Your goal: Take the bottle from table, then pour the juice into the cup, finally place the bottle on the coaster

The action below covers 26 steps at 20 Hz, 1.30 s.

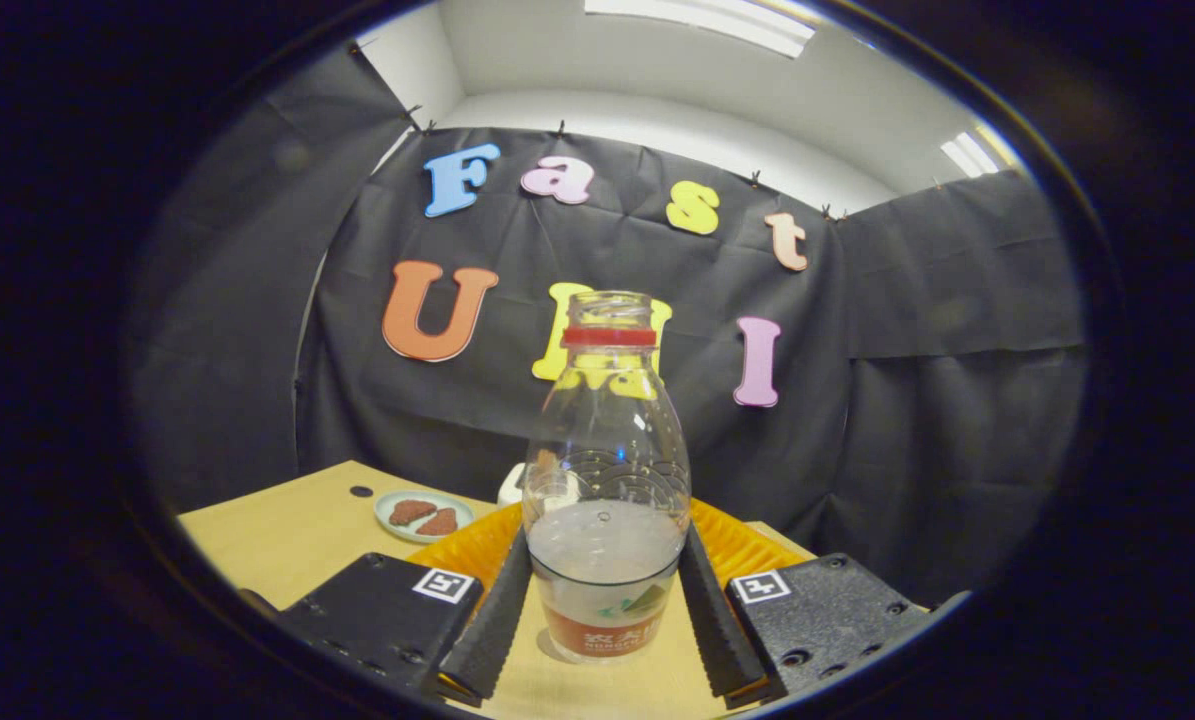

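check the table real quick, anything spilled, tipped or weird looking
Nothing stands out. The uncapped clear bottle stands upright between the gripper fingers, partly filled, with no spill on the wooden table. The fingers flank its base; contact is unclear. Beyond it lie an orange ridged mat and a small plate holding two brown pieces.

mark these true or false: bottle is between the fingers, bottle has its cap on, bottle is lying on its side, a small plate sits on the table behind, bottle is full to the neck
1. The bottle stands between the gripper fingers. True.
2. The bottle has its cap on. False: the mouth is open, with only a red ring below it.
3. The bottle lies on its side. False: it stands upright.
4. A small plate sits on the table beyond the fingers. True.
5. The bottle is full to the neck. False: the liquid fills only the lower part.
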Available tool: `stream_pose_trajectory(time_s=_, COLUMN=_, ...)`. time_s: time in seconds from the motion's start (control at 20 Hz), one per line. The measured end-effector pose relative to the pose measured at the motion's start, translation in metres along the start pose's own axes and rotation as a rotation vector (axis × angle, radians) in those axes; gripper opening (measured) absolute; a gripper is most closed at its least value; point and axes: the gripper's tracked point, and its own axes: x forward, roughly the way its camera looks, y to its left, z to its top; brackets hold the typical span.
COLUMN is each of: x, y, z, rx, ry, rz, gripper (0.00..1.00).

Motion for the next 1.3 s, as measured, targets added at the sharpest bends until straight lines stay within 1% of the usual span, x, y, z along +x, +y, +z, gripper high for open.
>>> stream_pose_trajectory(time_s=0.25, x=0.036, y=0.003, z=-0.048, rx=0.009, ry=0.034, rz=0.016, gripper=0.79)
stream_pose_trajectory(time_s=0.35, x=0.048, y=-0.002, z=-0.068, rx=0.043, ry=0.059, rz=0.015, gripper=0.79)
stream_pose_trajectory(time_s=0.45, x=0.059, y=-0.003, z=-0.084, rx=0.105, ry=0.074, rz=0.028, gripper=0.79)
stream_pose_trajectory(time_s=0.6, x=0.076, y=-0.007, z=-0.105, rx=0.119, ry=0.080, rz=0.033, gripper=0.79)
stream_pose_trajectory(time_s=0.75, x=0.089, y=0.002, z=-0.128, rx=0.141, ry=0.103, rz=0.069, gripper=0.80)
stream_pose_trajectory(time_s=1.0, x=0.106, y=0.008, z=-0.154, rx=0.094, ry=0.102, rz=0.073, gripper=0.81)
stream_pose_trajectory(time_s=1.15, x=0.108, y=0.009, z=-0.168, rx=0.103, ry=0.114, rz=0.076, gripper=0.82)
stream_pose_trajectory(time_s=1.2, x=0.108, y=0.006, z=-0.169, rx=0.107, ry=0.112, rz=0.062, gripper=0.83)
stream_pose_trajectory(time_s=1.3, x=0.109, y=0.007, z=-0.168, rx=0.119, ry=0.111, rz=0.066, gripper=0.83)
